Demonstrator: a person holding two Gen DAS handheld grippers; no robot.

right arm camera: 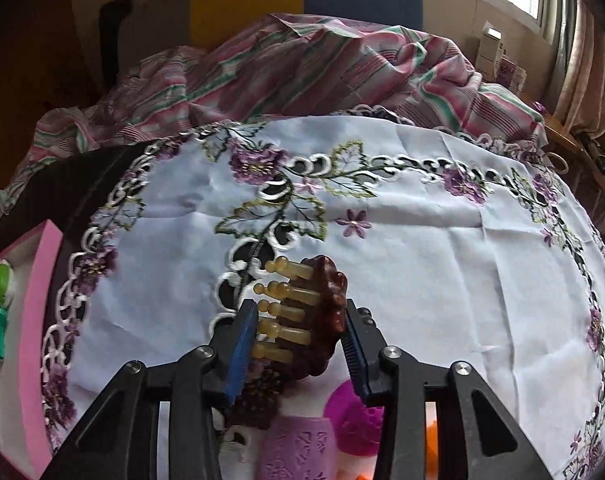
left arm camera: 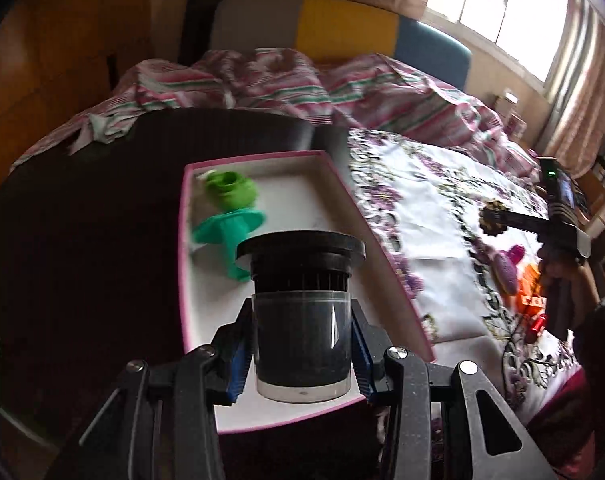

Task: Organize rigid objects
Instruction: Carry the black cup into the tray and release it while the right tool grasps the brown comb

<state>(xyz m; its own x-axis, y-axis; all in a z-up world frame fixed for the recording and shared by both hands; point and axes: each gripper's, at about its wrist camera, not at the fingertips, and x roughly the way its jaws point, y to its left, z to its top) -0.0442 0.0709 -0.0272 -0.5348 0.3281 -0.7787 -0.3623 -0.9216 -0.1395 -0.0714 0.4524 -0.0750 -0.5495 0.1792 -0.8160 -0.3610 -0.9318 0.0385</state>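
Note:
My left gripper (left arm camera: 302,312) is shut on a black jar (left arm camera: 302,320) with a clear lower cup and a wide black flange. It hangs tilted over the white tray with a pink rim (left arm camera: 262,157). Inside the tray lie a green piece (left arm camera: 230,190) and a teal piece (left arm camera: 228,234). My right gripper (right arm camera: 298,310) is shut on a brown brush with amber pegs (right arm camera: 322,312), above the embroidered white cloth (right arm camera: 422,260). In the left wrist view that brush (left arm camera: 491,221) shows at the far right, lifted off the cloth.
A purple patterned item (right arm camera: 298,452), a magenta item (right arm camera: 354,412) and orange (left arm camera: 530,280) and red (left arm camera: 538,324) pieces lie on the cloth near the right gripper. Striped bedding (left arm camera: 302,84) is bunched behind. The tray sits on a dark tabletop (left arm camera: 82,240).

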